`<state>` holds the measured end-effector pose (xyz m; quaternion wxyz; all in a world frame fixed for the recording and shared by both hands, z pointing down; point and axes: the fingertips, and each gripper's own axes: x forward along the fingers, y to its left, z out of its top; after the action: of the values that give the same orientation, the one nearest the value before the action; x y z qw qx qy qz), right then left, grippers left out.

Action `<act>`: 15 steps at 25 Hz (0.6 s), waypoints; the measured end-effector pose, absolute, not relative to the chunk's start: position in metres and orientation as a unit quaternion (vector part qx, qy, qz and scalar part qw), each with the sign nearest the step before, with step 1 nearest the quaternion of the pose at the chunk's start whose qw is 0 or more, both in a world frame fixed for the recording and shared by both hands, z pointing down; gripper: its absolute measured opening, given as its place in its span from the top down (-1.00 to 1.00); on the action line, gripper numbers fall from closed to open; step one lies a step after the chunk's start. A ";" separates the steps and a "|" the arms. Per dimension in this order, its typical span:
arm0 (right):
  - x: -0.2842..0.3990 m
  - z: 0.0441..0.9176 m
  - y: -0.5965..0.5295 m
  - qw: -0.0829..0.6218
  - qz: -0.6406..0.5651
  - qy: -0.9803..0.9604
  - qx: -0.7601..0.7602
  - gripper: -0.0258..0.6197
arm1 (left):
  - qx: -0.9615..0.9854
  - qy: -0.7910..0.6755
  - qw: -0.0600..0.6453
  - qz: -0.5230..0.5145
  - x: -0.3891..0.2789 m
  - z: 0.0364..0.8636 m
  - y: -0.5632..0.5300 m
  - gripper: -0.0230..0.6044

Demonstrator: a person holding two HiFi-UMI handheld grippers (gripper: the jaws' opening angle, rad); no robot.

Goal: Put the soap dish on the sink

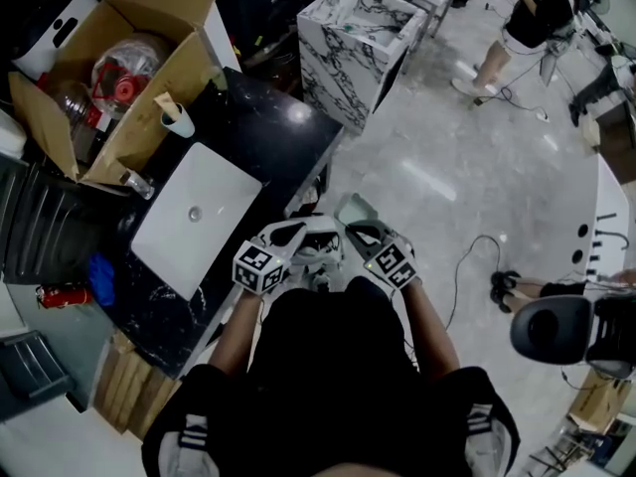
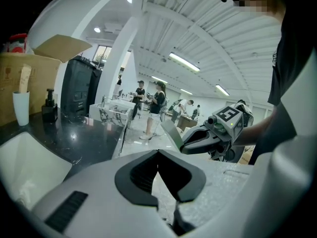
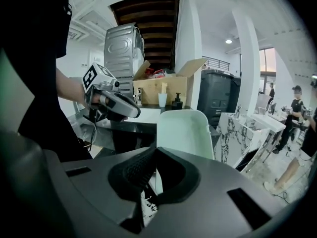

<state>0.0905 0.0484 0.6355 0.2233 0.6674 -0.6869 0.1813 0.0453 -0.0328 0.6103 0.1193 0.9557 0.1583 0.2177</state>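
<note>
The pale green soap dish [image 3: 185, 133] stands upright between the jaws of my right gripper [image 3: 156, 152], which is shut on its lower edge. In the head view the soap dish [image 1: 356, 210] sticks out ahead of the right gripper [image 1: 363, 235], over the floor just off the counter's corner. My left gripper [image 1: 295, 235] is held close beside it, shut and holding nothing; in its own view the left gripper [image 2: 158, 152] faces the right gripper [image 2: 218, 130] and the dish [image 2: 171, 133]. The white rectangular sink [image 1: 194, 217] is set in the black counter [image 1: 263, 117] to the left.
An open cardboard box [image 1: 129, 68] with bottles, a white cup [image 1: 179, 119] and a black pump bottle [image 3: 177, 102] stand behind the sink. A marble-patterned cabinet [image 1: 353, 43] is ahead. People [image 1: 527, 28] stand farther off. A cable [image 1: 467, 256] lies on the floor; a black chair [image 1: 556, 328] sits at right.
</note>
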 end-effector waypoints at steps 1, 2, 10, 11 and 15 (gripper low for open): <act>0.090 0.635 0.046 0.224 0.181 -0.688 0.666 0.93 | 0.956 0.157 0.120 0.217 0.044 0.610 -0.035 0.93; 0.089 0.635 0.043 0.224 0.181 -0.689 0.665 0.93 | 0.956 0.155 0.121 0.217 0.043 0.610 -0.037 0.93; 0.091 0.640 0.028 0.234 0.181 -0.700 0.650 0.93 | 0.959 0.132 0.129 0.214 0.038 0.615 -0.059 0.93; 0.093 0.640 0.025 0.235 0.180 -0.701 0.649 0.93 | 0.960 0.128 0.130 0.213 0.039 0.615 -0.062 0.93; 0.103 0.641 0.007 0.236 0.174 -0.713 0.637 0.93 | 0.963 0.107 0.132 0.209 0.044 0.616 -0.078 0.93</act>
<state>0.1031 0.0067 0.6410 0.2356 0.6369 -0.7131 0.1743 0.0442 -0.0778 0.6156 0.1324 0.9628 0.1075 0.2095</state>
